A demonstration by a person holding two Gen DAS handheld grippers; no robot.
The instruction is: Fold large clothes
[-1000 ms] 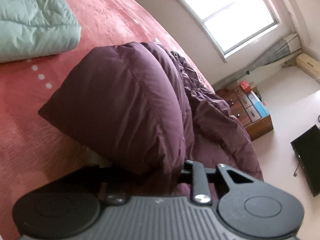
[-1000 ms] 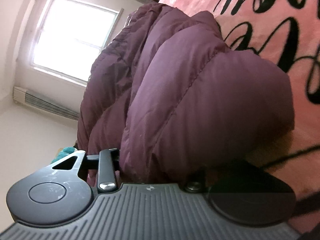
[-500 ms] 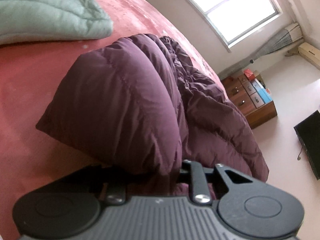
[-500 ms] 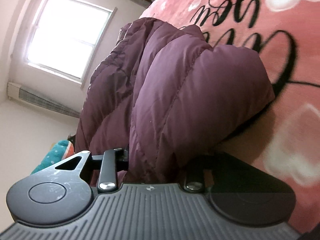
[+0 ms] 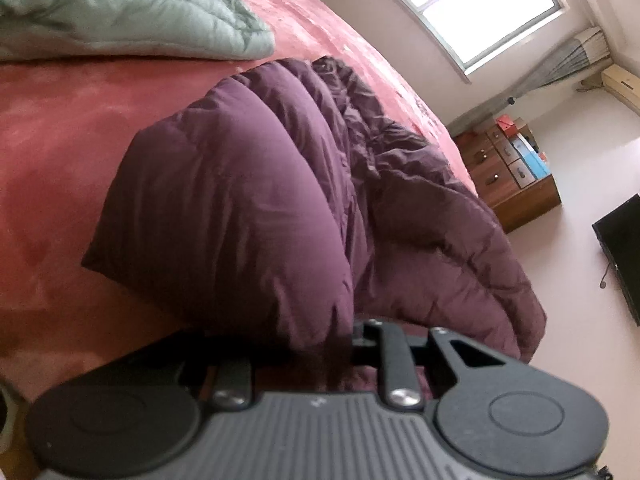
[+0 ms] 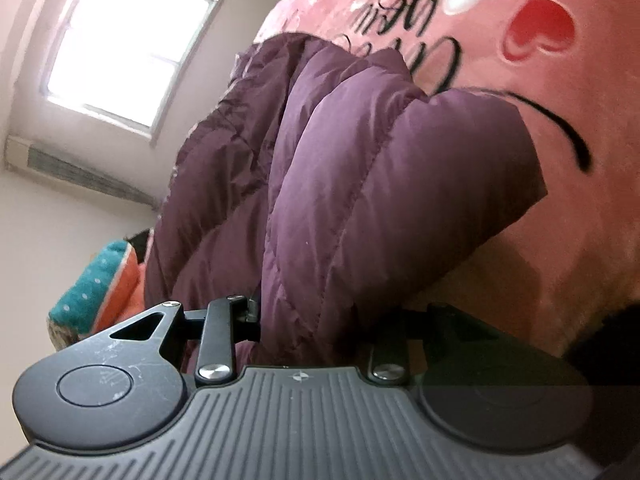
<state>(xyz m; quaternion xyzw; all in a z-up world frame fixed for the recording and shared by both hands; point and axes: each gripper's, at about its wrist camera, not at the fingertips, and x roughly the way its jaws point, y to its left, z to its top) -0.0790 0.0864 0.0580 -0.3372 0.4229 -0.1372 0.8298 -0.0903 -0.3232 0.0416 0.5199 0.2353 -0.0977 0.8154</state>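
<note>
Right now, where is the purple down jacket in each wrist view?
Left wrist view: purple down jacket fills the centre, its near edge at the bottom between the left tongs.
Right wrist view: it fills the centre, its near edge clamped by the right tongs.
Shared landmark: the bright window.

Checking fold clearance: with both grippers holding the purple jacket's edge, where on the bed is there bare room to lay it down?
Free: the pink bedspread between the purple jacket and the green quilt in the left view, and the lettered blanket area beside the jacket in the right view. Crowded: the window-side edge, where the jacket bunches.
</note>
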